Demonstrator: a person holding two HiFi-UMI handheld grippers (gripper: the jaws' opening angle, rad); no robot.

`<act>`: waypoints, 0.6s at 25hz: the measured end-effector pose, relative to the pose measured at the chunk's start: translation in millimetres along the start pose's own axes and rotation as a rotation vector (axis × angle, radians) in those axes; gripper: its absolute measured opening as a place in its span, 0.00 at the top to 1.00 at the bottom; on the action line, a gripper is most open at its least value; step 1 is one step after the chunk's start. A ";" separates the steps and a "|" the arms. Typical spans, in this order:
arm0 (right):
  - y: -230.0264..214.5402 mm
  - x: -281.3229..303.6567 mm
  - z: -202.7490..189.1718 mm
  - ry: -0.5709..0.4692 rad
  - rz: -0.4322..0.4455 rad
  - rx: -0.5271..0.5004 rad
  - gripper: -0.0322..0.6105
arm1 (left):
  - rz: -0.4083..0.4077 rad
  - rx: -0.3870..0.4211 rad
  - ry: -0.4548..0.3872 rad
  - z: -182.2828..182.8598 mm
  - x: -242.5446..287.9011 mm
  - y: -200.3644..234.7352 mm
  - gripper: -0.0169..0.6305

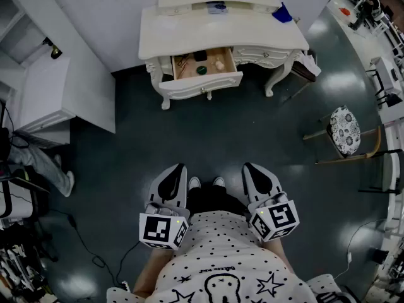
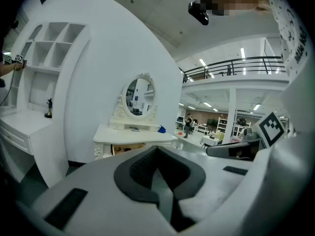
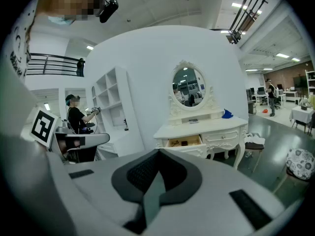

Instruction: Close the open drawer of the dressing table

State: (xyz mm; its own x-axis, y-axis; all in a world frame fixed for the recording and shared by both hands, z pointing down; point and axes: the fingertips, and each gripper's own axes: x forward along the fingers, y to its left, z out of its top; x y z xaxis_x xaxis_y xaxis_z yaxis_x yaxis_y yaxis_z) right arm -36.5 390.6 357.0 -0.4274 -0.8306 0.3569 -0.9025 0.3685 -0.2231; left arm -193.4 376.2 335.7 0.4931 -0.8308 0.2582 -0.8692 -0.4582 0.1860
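Observation:
The white dressing table (image 1: 221, 33) stands against the wall at the top of the head view. Its left drawer (image 1: 201, 68) is pulled out, with a few small items inside, and its right drawer (image 1: 260, 56) is flush. The open drawer also shows in the right gripper view (image 3: 184, 142) and partly in the left gripper view (image 2: 125, 148). My left gripper (image 1: 177, 169) and right gripper (image 1: 249, 167) are held side by side in front of my body, far from the table, pointing toward it. Both are shut and hold nothing.
A chair with a patterned cushion (image 1: 344, 130) stands to the right of the table. A white shelf unit (image 1: 44, 93) sits at the left, with cables on the floor (image 1: 76, 232) below it. A person (image 3: 76, 114) stands by the shelves. Dark floor lies between me and the table.

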 end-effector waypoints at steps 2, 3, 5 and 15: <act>-0.6 -1.5 -1.1 0.000 0.001 0.000 0.94 | 0.003 -0.001 -0.001 -0.7 -0.8 -0.9 0.95; -1.1 -2.4 -1.7 0.000 0.000 0.002 0.94 | 0.005 -0.002 -0.001 -1.1 -1.2 -1.4 0.95; -2.6 -4.8 -3.4 -0.001 -0.006 0.010 0.94 | 0.007 -0.003 -0.003 -1.6 -2.1 -2.9 0.95; -15.4 -16.4 -2.7 -0.019 -0.013 0.012 0.94 | 0.007 0.005 -0.024 2.0 1.1 -14.3 0.95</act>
State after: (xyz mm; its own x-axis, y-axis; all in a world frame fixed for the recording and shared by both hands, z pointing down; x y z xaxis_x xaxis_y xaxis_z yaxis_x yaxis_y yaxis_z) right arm -15.7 399.6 357.1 -0.4144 -0.8434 0.3421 -0.9072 0.3528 -0.2292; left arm -180.5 381.2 331.5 0.4863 -0.8411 0.2367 -0.8727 -0.4542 0.1791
